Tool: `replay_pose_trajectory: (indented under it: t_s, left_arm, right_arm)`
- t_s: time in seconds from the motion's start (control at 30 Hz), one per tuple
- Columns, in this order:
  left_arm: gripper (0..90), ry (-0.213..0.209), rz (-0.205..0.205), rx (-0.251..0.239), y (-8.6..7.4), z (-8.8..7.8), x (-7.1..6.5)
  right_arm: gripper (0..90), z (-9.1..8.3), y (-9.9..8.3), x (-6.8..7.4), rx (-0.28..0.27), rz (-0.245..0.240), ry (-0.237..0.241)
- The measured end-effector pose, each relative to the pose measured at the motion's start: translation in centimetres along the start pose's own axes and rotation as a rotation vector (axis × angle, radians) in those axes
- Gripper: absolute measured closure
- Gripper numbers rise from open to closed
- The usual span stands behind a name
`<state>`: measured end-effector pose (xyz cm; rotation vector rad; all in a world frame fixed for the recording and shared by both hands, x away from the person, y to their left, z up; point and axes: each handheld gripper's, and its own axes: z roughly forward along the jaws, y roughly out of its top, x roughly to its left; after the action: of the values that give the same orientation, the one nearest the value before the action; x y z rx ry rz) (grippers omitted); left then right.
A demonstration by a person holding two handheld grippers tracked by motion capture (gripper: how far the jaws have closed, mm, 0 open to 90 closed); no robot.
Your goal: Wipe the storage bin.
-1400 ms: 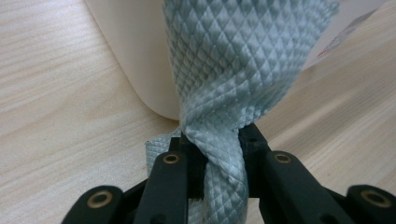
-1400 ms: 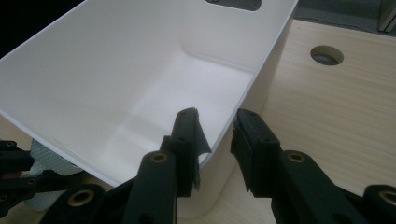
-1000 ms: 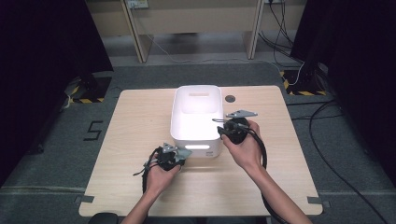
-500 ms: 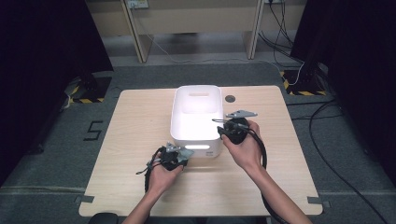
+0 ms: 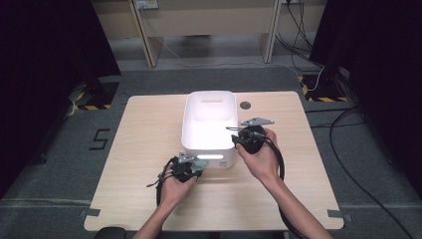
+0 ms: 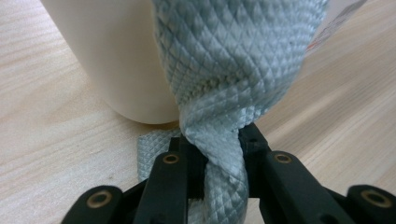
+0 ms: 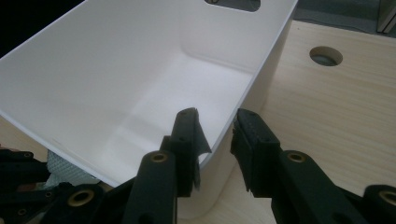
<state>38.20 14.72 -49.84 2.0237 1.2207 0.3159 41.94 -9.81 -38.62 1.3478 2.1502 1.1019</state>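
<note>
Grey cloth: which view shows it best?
Left gripper view: the grey cloth is close up, its diamond weave sharp, pinched between the left tool against the white bin. Right gripper view catches a small patch below the bin's rim. High view shows a tiny pale bit by the bin's near wall.

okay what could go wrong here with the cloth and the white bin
1. The left gripper is shut on a twisted, bunched grey woven cloth pressed against the white plastic bin's outer wall; a wipe could slip off or drag loose fabric.
2. The right gripper straddles the bin's rim; whether it clamps is unclear, so pushing could slide the bin across the light wooden table.
</note>
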Motion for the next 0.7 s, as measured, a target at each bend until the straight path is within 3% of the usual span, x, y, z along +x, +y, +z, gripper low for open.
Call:
replay_pose_trajectory:
  t_s: [0.7]
  left_arm:
    - [76.8, -0.027, -0.001, -0.074, 1.0, -1.6, -0.6]
  right_arm:
    - [69.5, 0.0, 0.0, 0.0, -0.001, 0.0, 0.002]
